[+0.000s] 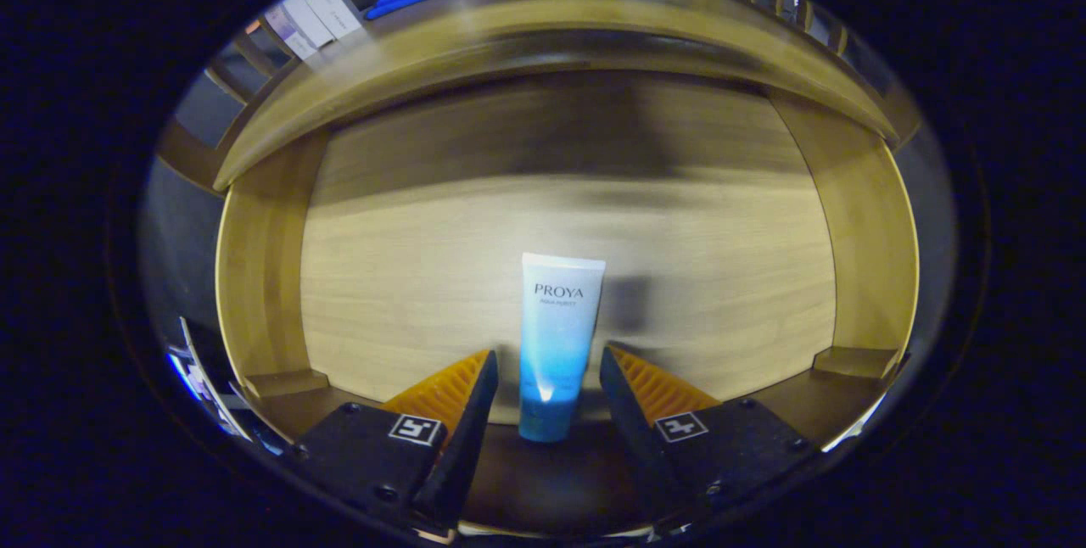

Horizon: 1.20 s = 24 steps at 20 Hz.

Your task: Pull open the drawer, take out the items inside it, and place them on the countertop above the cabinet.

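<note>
The claw stands open astride a smooth blue-white tube on the wood-grain drawer floor.

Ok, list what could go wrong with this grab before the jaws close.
1. The tube lies lengthwise between the open jaws of the gripper, with a gap on each side. It looks smooth and tapered, so a squeeze near its cap end could let it slip out.
2. The drawer walls stand on both sides and the countertop overhangs the drawer's far end. A careless lift might knock the tube against them.
</note>
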Tool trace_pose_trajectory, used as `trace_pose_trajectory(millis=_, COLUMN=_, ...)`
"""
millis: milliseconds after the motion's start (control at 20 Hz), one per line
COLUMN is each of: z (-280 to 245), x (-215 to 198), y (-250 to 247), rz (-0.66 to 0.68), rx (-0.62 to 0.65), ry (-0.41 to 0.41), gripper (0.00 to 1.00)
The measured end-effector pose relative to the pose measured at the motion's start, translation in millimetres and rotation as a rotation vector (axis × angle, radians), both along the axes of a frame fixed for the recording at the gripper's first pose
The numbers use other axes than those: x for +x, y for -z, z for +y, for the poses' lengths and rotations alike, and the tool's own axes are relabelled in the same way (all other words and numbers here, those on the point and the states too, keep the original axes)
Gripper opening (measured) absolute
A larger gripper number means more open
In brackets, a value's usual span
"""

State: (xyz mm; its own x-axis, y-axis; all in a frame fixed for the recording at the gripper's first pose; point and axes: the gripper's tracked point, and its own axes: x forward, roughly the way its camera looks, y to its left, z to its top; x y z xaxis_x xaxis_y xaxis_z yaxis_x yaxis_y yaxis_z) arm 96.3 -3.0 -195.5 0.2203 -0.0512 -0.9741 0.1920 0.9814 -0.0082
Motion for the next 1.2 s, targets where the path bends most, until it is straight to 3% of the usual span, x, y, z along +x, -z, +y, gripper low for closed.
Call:
trace_pose_trajectory(millis=200, z=-3.1, x=2.0, y=5.7, rz=-0.014, rx=-0.014, ry=0.032, gripper=0.56)
trace_pose_trajectory(millis=500, z=-4.5, x=2.0, y=4.4, rz=-0.048, rx=-0.028, ry=0.033, gripper=0.46)
trace_pose_trajectory(millis=1200, z=0.6, x=16.8, y=-121.6, rz=-0.3, rx=0.088, ry=-0.04, gripper=0.42)
